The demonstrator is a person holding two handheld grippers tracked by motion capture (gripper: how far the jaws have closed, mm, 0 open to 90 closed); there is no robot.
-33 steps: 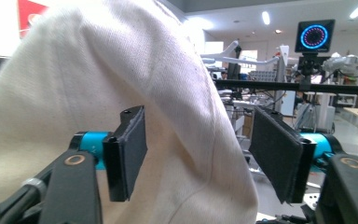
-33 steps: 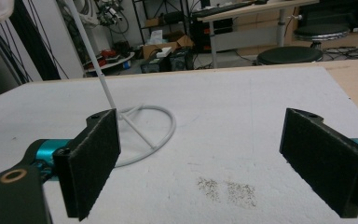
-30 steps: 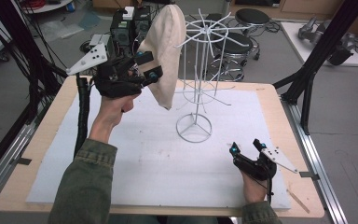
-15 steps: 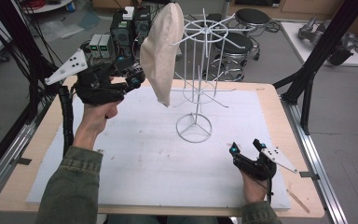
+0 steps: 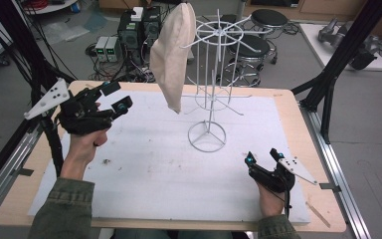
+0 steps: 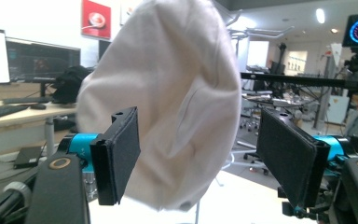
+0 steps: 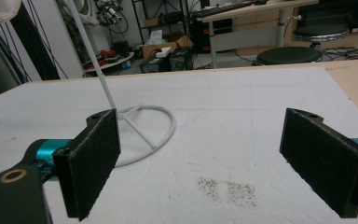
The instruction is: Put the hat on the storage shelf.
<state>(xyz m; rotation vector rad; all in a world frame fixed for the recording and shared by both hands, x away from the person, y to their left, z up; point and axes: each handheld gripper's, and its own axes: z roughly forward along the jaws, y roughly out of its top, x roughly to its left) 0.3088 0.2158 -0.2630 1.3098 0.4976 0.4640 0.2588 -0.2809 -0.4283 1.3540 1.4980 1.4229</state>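
Note:
A cream cloth cap (image 5: pixel 174 55) hangs from the top of a white wire rack (image 5: pixel 210 89) standing on the white mat. My left gripper (image 5: pixel 118 96) is held above the mat's left side, apart from the cap and pointing at it, open and empty. In the left gripper view the cap (image 6: pixel 177 93) hangs beyond the open left gripper (image 6: pixel 200 154). My right gripper (image 5: pixel 262 156) rests low near the front right of the mat, open with nothing in it. In the right gripper view, the right gripper (image 7: pixel 205 158) faces the rack's ring base (image 7: pixel 154 135).
The white foam mat (image 5: pixel 149 174) covers a wooden table (image 5: pixel 308 149). Black frame posts (image 5: pixel 328 89) stand at both sides. Stools (image 5: pixel 268 20) and electronics boxes (image 5: pixel 129 35) sit on the floor behind. Dark specks (image 7: pixel 226 189) lie on the mat.
My left gripper has drawn back left and down, away from the cap, which stays hanging on the rack. The right gripper has not moved.

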